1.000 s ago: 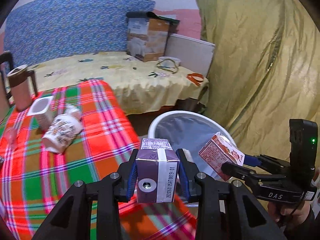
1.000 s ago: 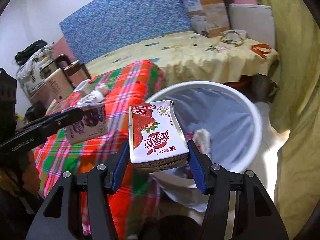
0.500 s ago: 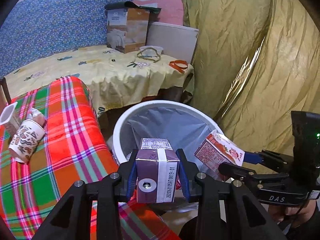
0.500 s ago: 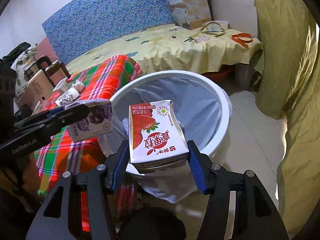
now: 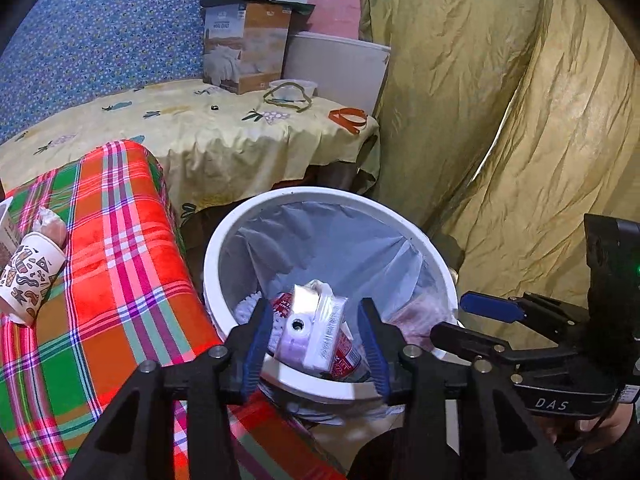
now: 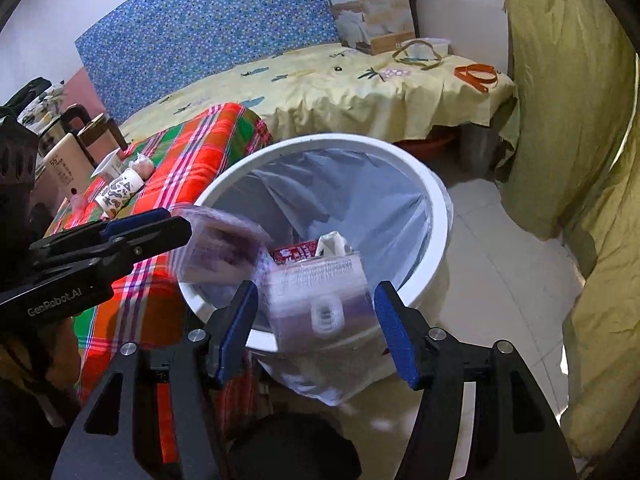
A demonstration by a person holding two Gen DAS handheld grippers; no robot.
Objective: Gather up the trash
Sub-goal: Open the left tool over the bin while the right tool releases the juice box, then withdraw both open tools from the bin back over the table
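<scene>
Now both cartons dropping into bin (image 5: 224, 240): left hand-held gripper (image 5: 316, 340) and right hand-held gripper (image 6: 316, 320) opening, released. Patterned cup (image 5: 28, 276) remains on plaid bed (image 5: 120, 260).

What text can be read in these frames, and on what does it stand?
"DAS": on the right claw's body.
"GenRobot.AI": on the left claw's body.
"55": on the tan box at the far left.
Print on the falling cartons, the patterned cup and the cardboard box: too blurred or small to read.

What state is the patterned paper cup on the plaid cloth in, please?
Tipped over: the patterned paper cup lies on its side on the plaid cloth.
</scene>
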